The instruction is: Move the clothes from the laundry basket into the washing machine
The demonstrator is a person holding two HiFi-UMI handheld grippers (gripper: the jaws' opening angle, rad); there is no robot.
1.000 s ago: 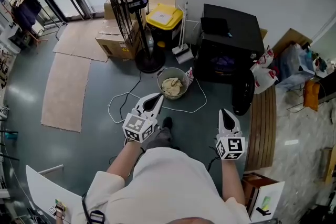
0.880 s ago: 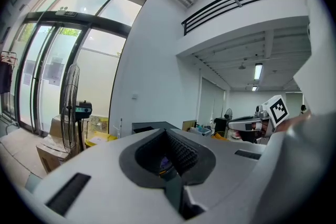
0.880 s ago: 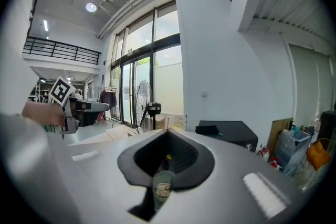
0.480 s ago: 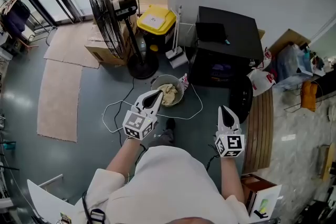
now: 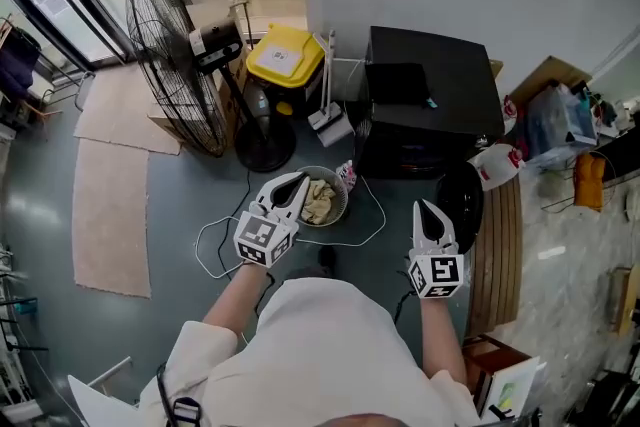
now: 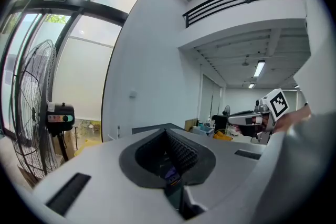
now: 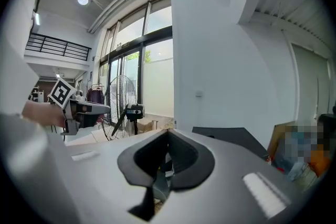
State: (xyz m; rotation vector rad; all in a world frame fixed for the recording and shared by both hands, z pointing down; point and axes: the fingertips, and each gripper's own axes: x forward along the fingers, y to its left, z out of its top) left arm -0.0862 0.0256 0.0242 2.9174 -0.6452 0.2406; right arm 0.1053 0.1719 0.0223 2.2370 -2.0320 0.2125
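A round laundry basket (image 5: 346, 203) holding beige clothes (image 5: 320, 203) stands on the grey floor in the head view. Behind it to the right is the black washing machine (image 5: 430, 85), its round door (image 5: 462, 205) swung open. My left gripper (image 5: 297, 181) hovers over the basket's left rim, jaws together and empty. My right gripper (image 5: 424, 209) is held to the basket's right, beside the open door, shut and empty. In the left gripper view, that gripper (image 6: 167, 132) shows closed jaws. The right gripper (image 7: 168, 134) looks the same in its own view.
A standing fan (image 5: 170, 65), a yellow-lidded bin (image 5: 283, 57) and cardboard boxes stand at the back left. A white cable (image 5: 215, 240) loops on the floor round the basket. A slatted wooden bench (image 5: 505, 235) and bags (image 5: 560, 120) are at the right.
The person has walked forward. Both grippers have come closer to the basket and washing machine, and the left one now reaches over the basket's rim. Both stayed shut.
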